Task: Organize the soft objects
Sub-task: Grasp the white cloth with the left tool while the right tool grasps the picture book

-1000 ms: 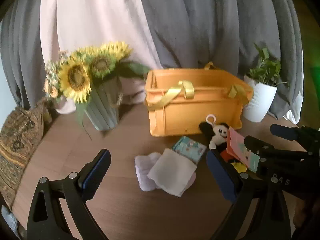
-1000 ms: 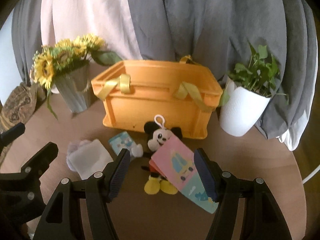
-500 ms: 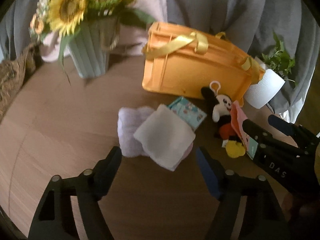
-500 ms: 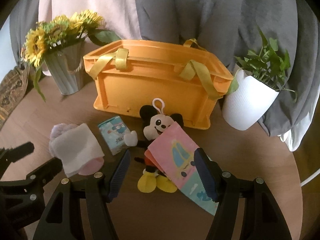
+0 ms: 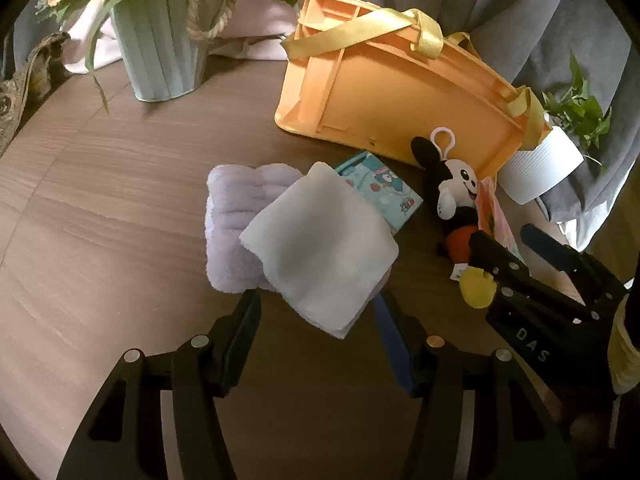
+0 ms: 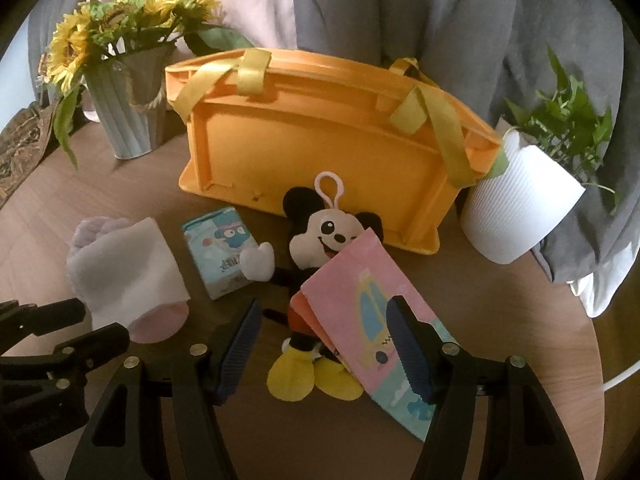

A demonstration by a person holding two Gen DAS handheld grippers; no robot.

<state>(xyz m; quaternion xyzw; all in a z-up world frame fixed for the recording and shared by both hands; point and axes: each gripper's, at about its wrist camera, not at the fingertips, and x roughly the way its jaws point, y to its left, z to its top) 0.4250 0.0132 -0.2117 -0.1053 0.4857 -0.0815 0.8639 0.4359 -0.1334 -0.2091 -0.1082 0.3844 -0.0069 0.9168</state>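
A folded white cloth (image 5: 320,248) lies on a fluffy lavender cloth (image 5: 236,216) on the wooden table (image 5: 100,200). My left gripper (image 5: 315,302) straddles the white cloth's near corner; its jaws are closing and the pads stand clear of it. A mouse plush (image 6: 328,232) lies on its back under a pink cloth book (image 6: 360,280). My right gripper (image 6: 325,306) hangs over the plush's legs and the book's edge, jaws closing slightly, nothing pressed. A blue tissue pack (image 6: 220,248) lies between the cloths and the plush. Behind stands an orange crate (image 6: 320,144).
A pale green vase of sunflowers (image 6: 128,104) stands at the back left and a white potted plant (image 6: 520,204) right of the crate. Grey and pink curtains hang behind. A patterned bag (image 5: 16,92) sits at the table's left edge.
Both grippers have come down toward the table and nearer the objects. The left jaws have narrowed from wide to around the white cloth; the left view has tipped downward.
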